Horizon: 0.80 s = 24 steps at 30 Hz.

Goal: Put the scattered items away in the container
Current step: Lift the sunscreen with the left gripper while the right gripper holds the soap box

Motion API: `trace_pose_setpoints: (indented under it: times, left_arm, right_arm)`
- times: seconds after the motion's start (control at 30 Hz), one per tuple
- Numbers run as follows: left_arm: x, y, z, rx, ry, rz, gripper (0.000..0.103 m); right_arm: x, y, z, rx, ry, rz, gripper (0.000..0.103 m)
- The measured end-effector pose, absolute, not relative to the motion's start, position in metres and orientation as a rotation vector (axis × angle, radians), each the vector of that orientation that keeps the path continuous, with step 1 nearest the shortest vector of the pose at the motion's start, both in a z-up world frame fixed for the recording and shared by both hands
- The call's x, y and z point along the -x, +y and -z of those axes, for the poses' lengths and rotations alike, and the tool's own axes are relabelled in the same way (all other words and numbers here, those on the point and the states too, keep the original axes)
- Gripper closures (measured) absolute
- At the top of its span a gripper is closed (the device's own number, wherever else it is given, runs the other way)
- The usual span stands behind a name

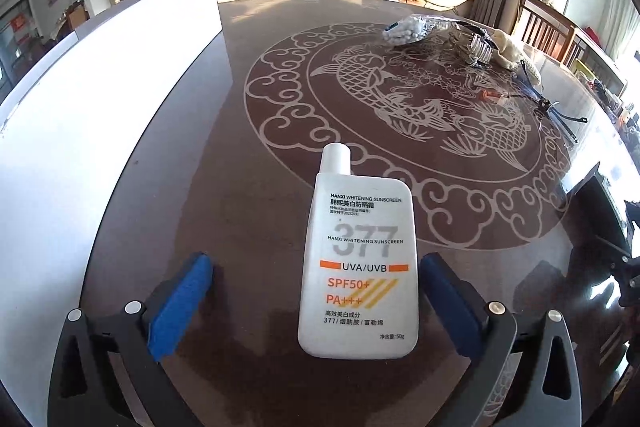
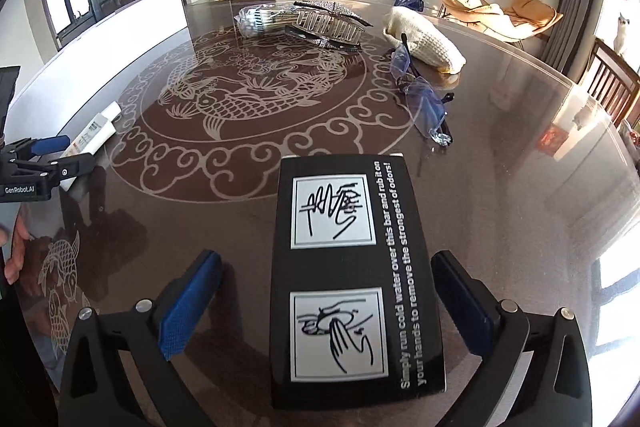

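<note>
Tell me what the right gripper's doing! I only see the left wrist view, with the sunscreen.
Observer: The right gripper is open, with a black box lying flat between its fingers.
Operator: What's on the box?
Observer: Two drawings of hands and a line of white writing.
Operator: Can you see my left gripper?
Observer: Yes, the left gripper is at that view's left edge, and a hand shows below it.
</note>
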State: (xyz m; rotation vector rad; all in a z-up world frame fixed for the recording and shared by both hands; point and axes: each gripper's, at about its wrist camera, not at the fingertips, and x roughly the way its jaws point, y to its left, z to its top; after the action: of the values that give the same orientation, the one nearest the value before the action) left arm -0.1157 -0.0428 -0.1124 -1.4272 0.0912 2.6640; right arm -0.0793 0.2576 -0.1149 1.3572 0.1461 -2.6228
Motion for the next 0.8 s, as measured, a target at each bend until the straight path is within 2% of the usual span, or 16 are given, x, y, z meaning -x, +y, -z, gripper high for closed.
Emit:
trace_pose_setpoints:
  times: [0.63, 0.67, 0.7, 0.73, 0.77, 0.8]
  left_arm:
    - [0.113, -0.045, 0.111, 1.435, 0.109, -2.640, 0.000]
    - [0.112, -0.045, 0.110, 1.428, 0.119, -2.627, 0.000]
    - [0.112, -0.045, 0.110, 1.424, 0.129, -2.616, 0.000]
    - [0.111, -0.045, 0.110, 1.414, 0.135, -2.608, 0.000]
    - [0.109, -0.045, 0.109, 1.393, 0.143, -2.604, 0.009]
    - [0.106, -0.043, 0.105, 1.357, 0.157, -2.603, 0.036]
  right_arm:
    - [0.079, 0.264, 0.116, -1.355, 0.139, 2.639, 0.002]
    - [0.077, 0.267, 0.114, -1.347, 0.125, 2.662, 0.013]
    - [0.074, 0.271, 0.112, -1.331, 0.097, 2.692, 0.038]
    - [0.071, 0.276, 0.110, -1.322, 0.061, 2.717, 0.044]
    - [0.069, 0.281, 0.109, -1.318, 0.023, 2.728, 0.044]
    - [0.066, 0.284, 0.108, -1.312, -0.010, 2.731, 0.044]
